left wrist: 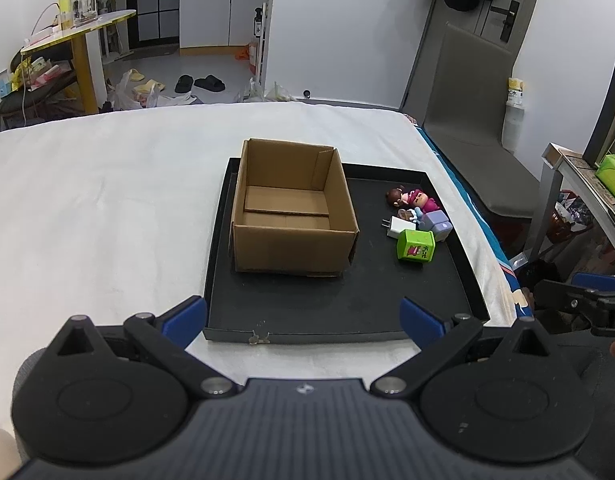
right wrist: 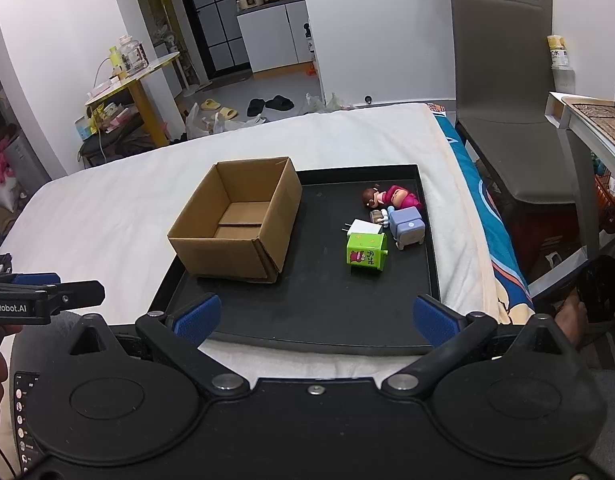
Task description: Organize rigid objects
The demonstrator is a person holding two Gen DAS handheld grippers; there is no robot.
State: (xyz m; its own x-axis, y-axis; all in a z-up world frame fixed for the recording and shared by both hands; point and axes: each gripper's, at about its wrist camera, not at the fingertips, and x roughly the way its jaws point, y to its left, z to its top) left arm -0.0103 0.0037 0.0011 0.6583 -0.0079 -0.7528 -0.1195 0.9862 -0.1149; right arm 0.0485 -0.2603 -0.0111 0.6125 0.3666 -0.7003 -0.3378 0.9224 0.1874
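An open, empty cardboard box [left wrist: 293, 208] [right wrist: 239, 220] stands on the left part of a black tray [left wrist: 327, 304] [right wrist: 319, 300]. On the tray's right side lie a green cube toy [left wrist: 414, 244] [right wrist: 366, 253], a white charger plug [left wrist: 399, 227] [right wrist: 361, 227], a lilac cube toy [left wrist: 437, 223] [right wrist: 406, 226] and a doll in pink [left wrist: 413, 199] [right wrist: 391, 197], close together. My left gripper [left wrist: 303, 318] is open and empty over the tray's near edge. My right gripper [right wrist: 315, 318] is open and empty, also at the near edge.
The tray rests on a white-covered bed [left wrist: 107, 200] [right wrist: 107, 208]. A grey chair [left wrist: 475, 120] [right wrist: 503, 100] and a side table [right wrist: 587, 120] stand to the right of the bed. A yellow table [left wrist: 75, 40] and floor clutter lie beyond.
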